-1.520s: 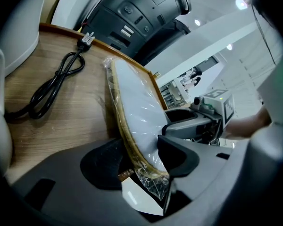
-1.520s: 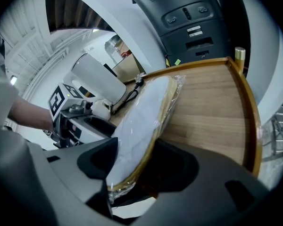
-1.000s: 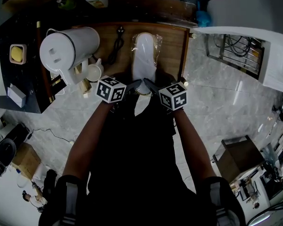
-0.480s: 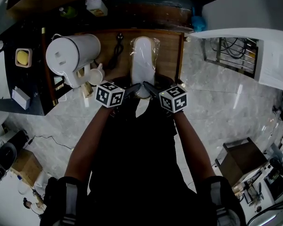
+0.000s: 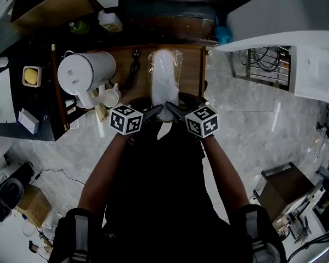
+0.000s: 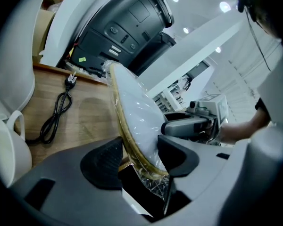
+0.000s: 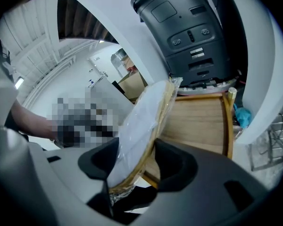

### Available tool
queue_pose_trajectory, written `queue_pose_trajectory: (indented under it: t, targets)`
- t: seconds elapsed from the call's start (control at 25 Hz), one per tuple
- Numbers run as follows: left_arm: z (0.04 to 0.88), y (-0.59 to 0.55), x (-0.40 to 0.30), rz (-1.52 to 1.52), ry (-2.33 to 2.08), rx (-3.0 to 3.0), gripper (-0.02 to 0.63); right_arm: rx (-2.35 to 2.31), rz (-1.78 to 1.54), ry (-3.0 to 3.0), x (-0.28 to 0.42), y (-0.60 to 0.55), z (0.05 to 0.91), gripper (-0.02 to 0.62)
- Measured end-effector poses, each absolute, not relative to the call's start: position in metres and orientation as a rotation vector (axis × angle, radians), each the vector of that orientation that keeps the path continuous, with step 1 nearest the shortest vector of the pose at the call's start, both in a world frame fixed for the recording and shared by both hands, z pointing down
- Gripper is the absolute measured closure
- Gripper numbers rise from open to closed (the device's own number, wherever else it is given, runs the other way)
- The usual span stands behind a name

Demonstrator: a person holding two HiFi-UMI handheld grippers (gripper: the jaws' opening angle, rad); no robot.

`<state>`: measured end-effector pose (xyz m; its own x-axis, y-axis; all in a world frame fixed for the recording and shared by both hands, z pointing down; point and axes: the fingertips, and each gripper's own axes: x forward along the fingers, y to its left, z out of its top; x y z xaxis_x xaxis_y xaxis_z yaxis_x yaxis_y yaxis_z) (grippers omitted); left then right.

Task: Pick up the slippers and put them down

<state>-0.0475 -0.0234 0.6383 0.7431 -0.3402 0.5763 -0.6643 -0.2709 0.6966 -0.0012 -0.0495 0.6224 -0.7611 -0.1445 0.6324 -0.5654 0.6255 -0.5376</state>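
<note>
Looking down at the wooden table, I saw a big white jug at its left end. A white cup sat near the left gripper, and a black power cord lay just beside the slippers on their left. A black machine stood beyond the far edge. The slippers, a pale pair wrapped in clear plastic, were over the middle of the table. Their long axis ran straight away from me, toes toward the far edge and heels toward me. The left gripper was closed on the heel end, one pad on each face, and the right gripper pinched the same end from the other side. I could not tell whether the toes touched the wood.
</note>
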Motion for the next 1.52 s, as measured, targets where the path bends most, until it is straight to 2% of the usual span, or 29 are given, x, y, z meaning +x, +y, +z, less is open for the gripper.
queue_pose_trajectory:
  t: [1.52]
  targets:
    - [0.508,-0.036,-0.054,0.344,-0.797,2.125,0.368,0.697,0.962,-2.443,-0.003,-0.057,0.496,0.364]
